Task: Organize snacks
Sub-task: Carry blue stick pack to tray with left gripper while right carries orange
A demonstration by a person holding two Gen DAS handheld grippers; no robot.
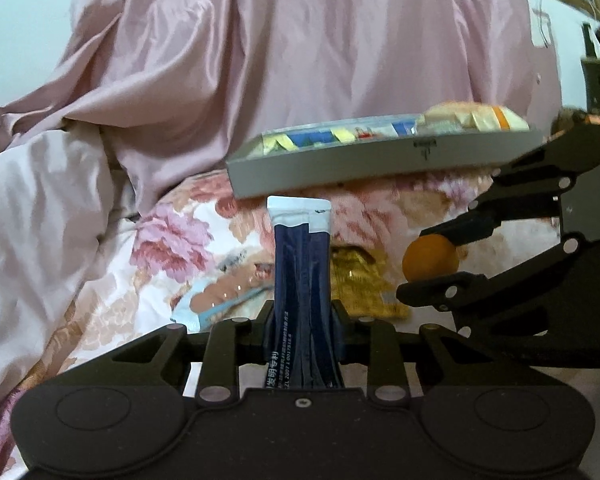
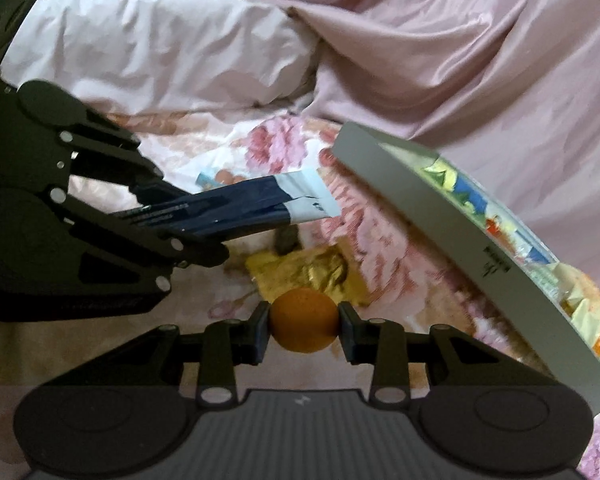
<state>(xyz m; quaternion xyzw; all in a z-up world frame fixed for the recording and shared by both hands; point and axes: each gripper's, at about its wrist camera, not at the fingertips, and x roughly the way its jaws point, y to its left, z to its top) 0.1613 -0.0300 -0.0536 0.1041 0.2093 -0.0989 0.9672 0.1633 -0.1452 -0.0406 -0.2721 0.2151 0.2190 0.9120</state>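
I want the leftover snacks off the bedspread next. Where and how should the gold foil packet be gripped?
Grip the gold foil packet by its near edge, coming in low from the front. It lies flat and crumpled on the floral bedspread, so only a raised edge offers the gripper purchase. Both grippers are full now.

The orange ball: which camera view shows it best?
The right wrist view: the orange ball sits centred, whole, between the right gripper's jaws. The left wrist view shows it small, at the right edge, partly hidden.
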